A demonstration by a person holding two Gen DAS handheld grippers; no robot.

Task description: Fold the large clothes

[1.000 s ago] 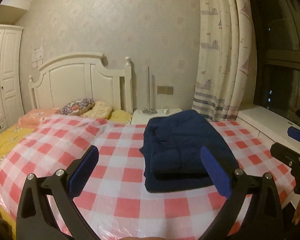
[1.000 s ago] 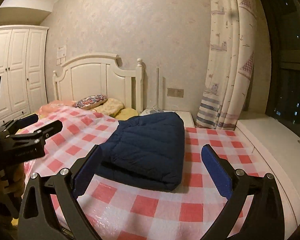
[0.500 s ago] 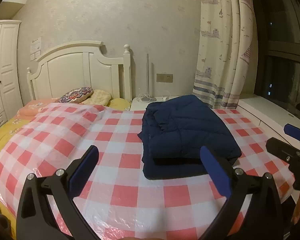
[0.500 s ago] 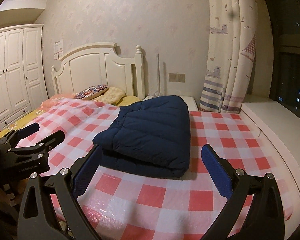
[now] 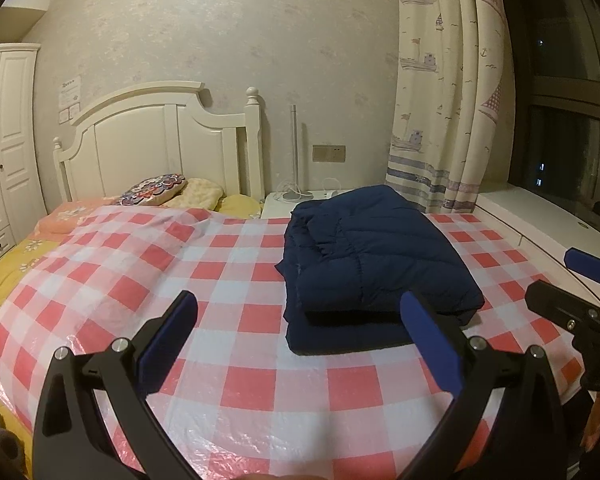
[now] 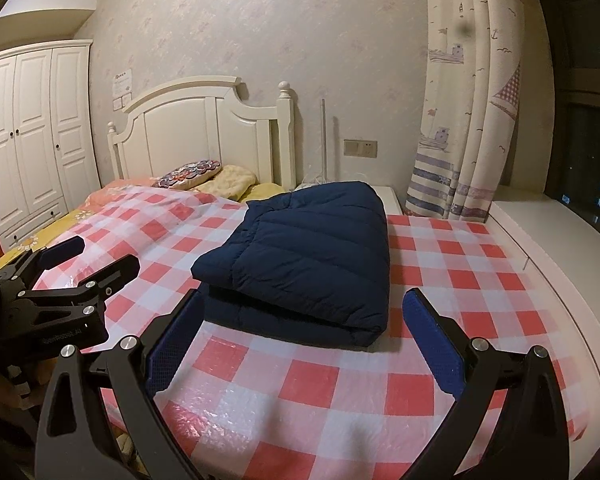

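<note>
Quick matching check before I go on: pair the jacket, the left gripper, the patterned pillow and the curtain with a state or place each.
1 jacket
2 left gripper
3 patterned pillow
4 curtain

A by the headboard
B hanging beside the window
C folded on the checked cover
D open, empty

Pairs: 1-C, 2-D, 3-A, 4-B

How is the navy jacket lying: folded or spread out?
Folded. The navy jacket forms a compact stacked rectangle on the checked sheet, layers showing along its near edge.

Folded navy puffer jacket (image 5: 374,264) flat on the checkered bedcover (image 5: 236,320).
</note>
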